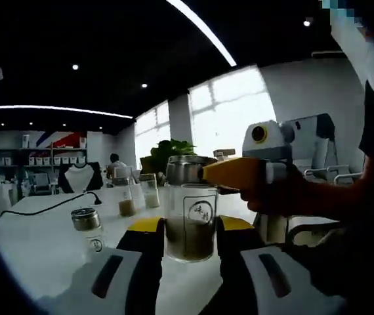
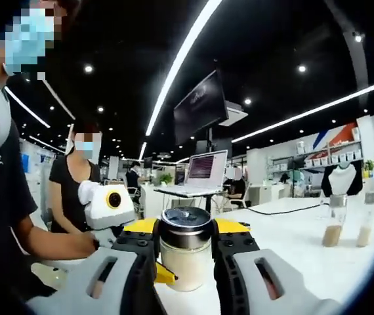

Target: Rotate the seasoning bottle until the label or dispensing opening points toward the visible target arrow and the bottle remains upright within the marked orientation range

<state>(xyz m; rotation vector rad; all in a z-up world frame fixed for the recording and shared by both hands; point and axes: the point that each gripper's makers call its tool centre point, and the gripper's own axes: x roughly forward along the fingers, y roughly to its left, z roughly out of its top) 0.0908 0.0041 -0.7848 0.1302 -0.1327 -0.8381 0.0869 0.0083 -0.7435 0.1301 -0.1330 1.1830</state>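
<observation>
Left gripper view: the left tongs [image 1: 190,243] rise from the bottom edge with their yellow-tipped jaws closed narrowly on the lower glass body of the seasoning bottle [image 1: 190,220], which stands upright on the white table [image 1: 42,243] with brownish powder in its bottom half and a round printed label facing the camera. At its metal cap [image 1: 188,169] the right tongs [image 1: 208,172] come in from the right and touch the cap's side; whether they pinch it cannot be told here. In the right gripper view the right tongs [image 2: 186,246] close on either side of that dark-topped metal cap [image 2: 186,226], with the pale jar body below and the left tongs [image 2: 164,272] showing yellow at its foot. Just left of the bottle on the table stands a small jar with a metal lid [image 1: 87,226], and farther back two more glass jars [image 1: 138,193] with a little powder in them, beside a black cable [image 1: 49,207]. Beyond the table's edge are a green plant [image 1: 170,152], bright windows [image 1: 236,108] and shelves [image 1: 56,159] along the far wall. The ceiling is dark with long light strips [image 2: 180,59] and spot lamps; an open laptop [image 2: 203,172] sits on a far table, and a person in a black top [image 2: 72,184] stands at the left.
</observation>
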